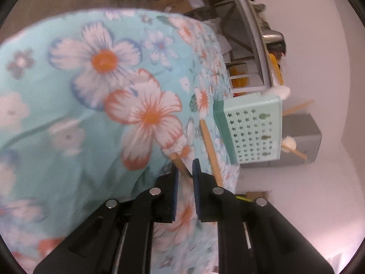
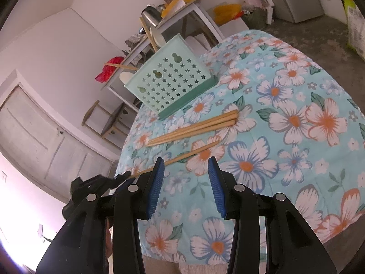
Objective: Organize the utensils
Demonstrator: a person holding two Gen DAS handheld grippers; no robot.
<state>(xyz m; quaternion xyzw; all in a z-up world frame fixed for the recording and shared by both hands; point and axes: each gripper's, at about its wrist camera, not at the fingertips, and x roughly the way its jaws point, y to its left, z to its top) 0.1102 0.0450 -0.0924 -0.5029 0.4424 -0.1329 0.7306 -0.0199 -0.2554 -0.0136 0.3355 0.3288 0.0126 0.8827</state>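
Note:
A mint green utensil holder (image 2: 171, 82) with star holes lies on its side on the floral tablecloth (image 2: 285, 159); chopsticks and a white spoon (image 2: 126, 76) stick out of its open end. Beside it lie three wooden chopsticks (image 2: 194, 126) together. A single chopstick (image 2: 191, 153) lies nearer, and my left gripper (image 2: 124, 176) is shut on its thin end. In the left wrist view that chopstick (image 1: 179, 162) runs between the narrow jaws of the left gripper (image 1: 186, 166), with the holder (image 1: 253, 127) ahead to the right. My right gripper (image 2: 186, 166) hovers open over the cloth, holding nothing.
Behind the holder stands a white metal-frame table (image 2: 196, 6) piled with a kettle, bags and clutter. A wooden stool (image 2: 102, 118) and a pale door (image 2: 34, 125) are off the table's left edge. A grey box (image 1: 301, 141) sits beyond the holder.

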